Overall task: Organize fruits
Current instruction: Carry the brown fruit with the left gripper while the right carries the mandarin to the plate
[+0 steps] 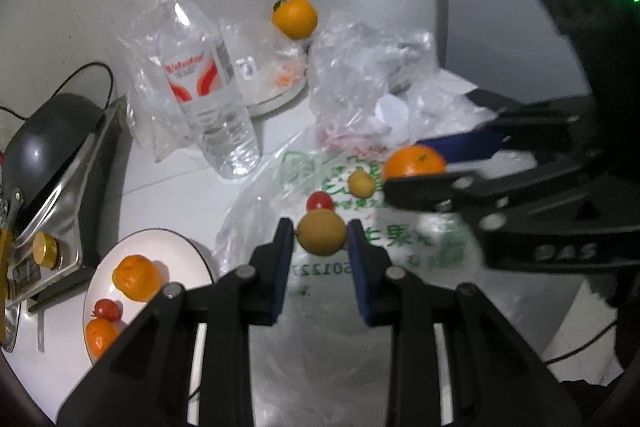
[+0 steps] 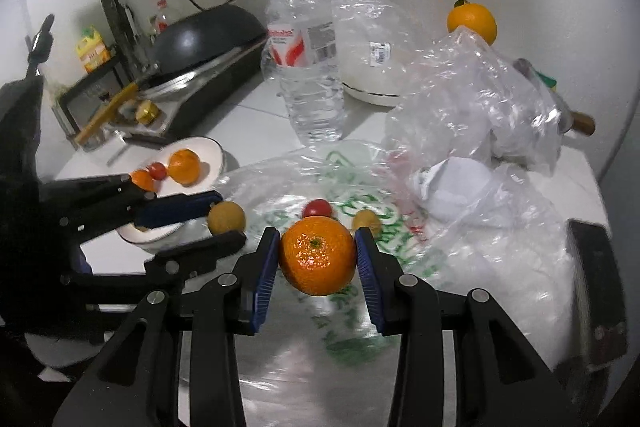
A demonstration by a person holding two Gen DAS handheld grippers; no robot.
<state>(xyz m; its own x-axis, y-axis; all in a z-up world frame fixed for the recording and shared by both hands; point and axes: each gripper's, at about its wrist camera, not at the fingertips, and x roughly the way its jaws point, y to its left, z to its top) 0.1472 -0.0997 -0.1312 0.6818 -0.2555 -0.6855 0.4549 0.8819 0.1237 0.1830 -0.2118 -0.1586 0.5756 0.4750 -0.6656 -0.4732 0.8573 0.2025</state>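
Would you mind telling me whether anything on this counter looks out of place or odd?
One orange sits apart near the back wall behind the crumpled clear bags, far from the plate where other fruit is gathered. A cherry tomato and a small yellow fruit lie loose on the printed bag.

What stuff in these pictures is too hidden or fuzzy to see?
- White bowl: contents veiled by plastic bag, both views.
- Plate: near edge covered by left gripper, left view.
- Bottle label: too blurred to read.
- Wooden-handled item: hidden under crumpled bag, right view.
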